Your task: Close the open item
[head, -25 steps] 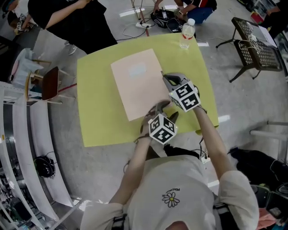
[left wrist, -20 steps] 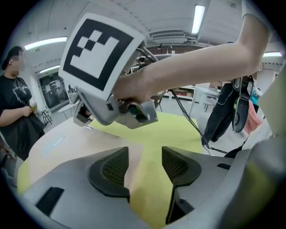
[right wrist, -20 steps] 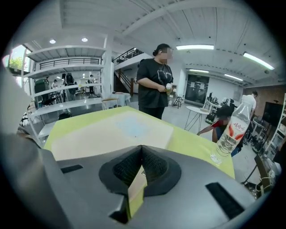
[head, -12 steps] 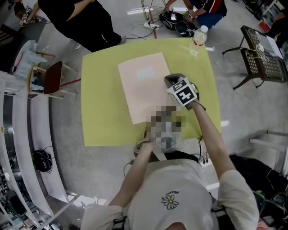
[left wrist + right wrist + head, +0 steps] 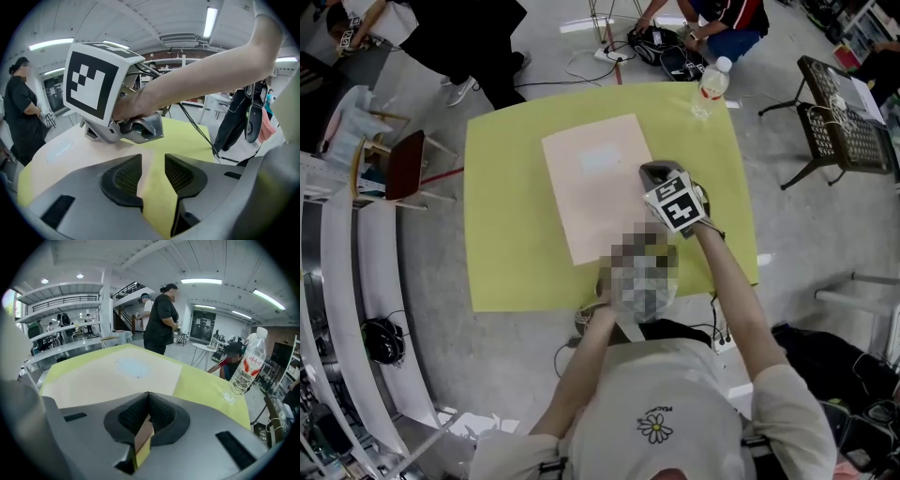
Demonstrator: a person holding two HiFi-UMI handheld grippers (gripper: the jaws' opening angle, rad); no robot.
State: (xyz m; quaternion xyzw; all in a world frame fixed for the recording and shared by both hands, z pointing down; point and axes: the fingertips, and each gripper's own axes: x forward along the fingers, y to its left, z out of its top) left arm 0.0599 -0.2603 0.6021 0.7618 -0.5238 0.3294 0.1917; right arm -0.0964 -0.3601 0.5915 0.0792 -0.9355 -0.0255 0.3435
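Head view: the pale pink flat card folder (image 5: pixel 595 183) is lying mid-frame on the yellow square table (image 5: pixel 506 253), with the right gripper (image 5: pixel 654 174) sitting at its right edge.

Left gripper view: the left gripper (image 5: pixel 153 176) is closing its jaws around the folder's thin edge, not yet pinching it.

Right gripper view: at lower centre, the jaws are clamping that edge. The folder is probably light, bendy and slippery, so it is best taken by the free edge.

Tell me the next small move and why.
Probably finish closing the left gripper on the near edge of the beige folder: the jaws are closing with that edge between them, pads not yet pressing, while the right gripper pinches another edge.
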